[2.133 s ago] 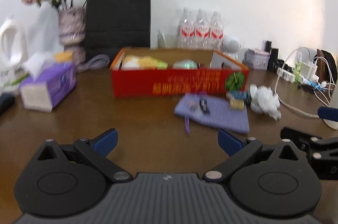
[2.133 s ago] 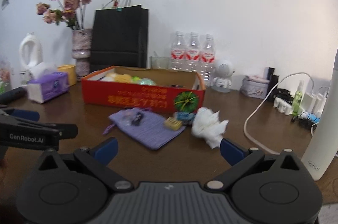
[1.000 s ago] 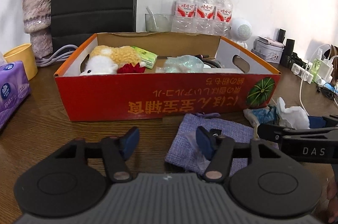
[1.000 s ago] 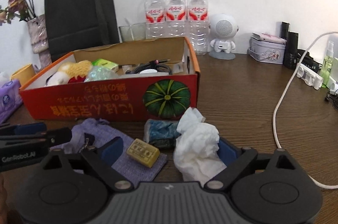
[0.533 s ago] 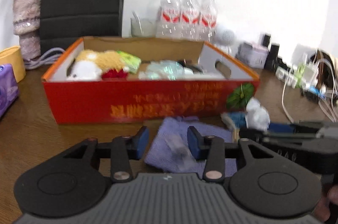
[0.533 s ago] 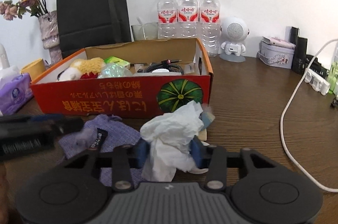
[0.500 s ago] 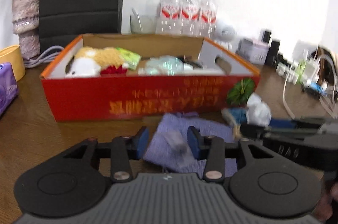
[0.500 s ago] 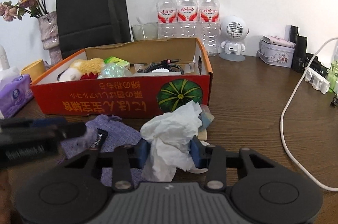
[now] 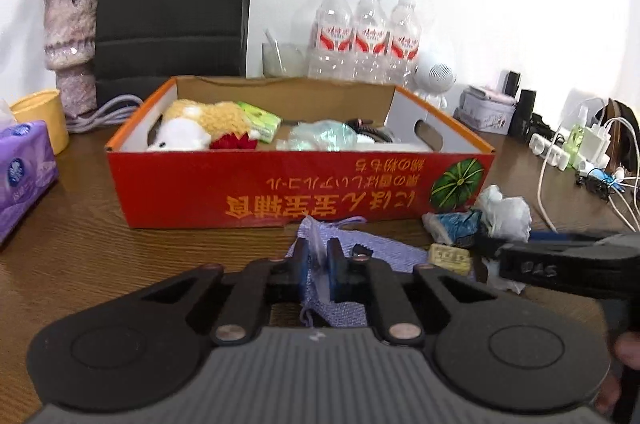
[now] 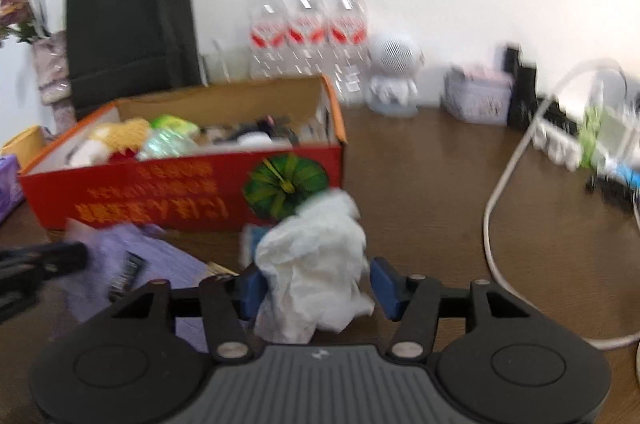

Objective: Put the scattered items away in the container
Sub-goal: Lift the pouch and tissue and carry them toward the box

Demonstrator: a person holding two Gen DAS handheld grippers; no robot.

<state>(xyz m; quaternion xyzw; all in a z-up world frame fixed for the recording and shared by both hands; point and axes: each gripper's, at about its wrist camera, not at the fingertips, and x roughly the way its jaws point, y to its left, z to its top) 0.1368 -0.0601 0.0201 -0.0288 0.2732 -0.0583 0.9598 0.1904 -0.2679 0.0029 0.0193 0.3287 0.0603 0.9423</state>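
- Spreading across both views is the brown wood-grain counter (image 9: 80,248), cluttered along its far edge.
- Next in size, the red cardboard box (image 9: 256,192) sits mid-counter with its printed side facing us, lettering upside down, a green pumpkin picture at its right end.
- Inside the box: a yellow-and-white plush toy (image 9: 196,128) at the 9 o'clock end, a pale green crinkly bag (image 9: 324,136) near the middle, black cable toward 3 o'clock.
- In front of the box lies the purple cloth pouch (image 9: 384,256), flat on the counter, bunched at the edge nearest us.
- And the left hand-held gripper (image 9: 318,264) is pinched tight on that bunched edge, purple cloth squeezed between its blue pads.
- At 3 o'clock of the pouch, the crumpled white tissue (image 10: 316,264) sits just before the box's pumpkin corner.
- The right hand-held gripper (image 10: 318,284) straddles the tissue, its jaws opening; the left pad touches the paper, the right pad stands clear.
- Smallest now: a blue-wrapped packet (image 9: 456,226) just behind the tissue, and a little yellow block (image 9: 449,259) resting on the pouch's 3 o'clock edge.
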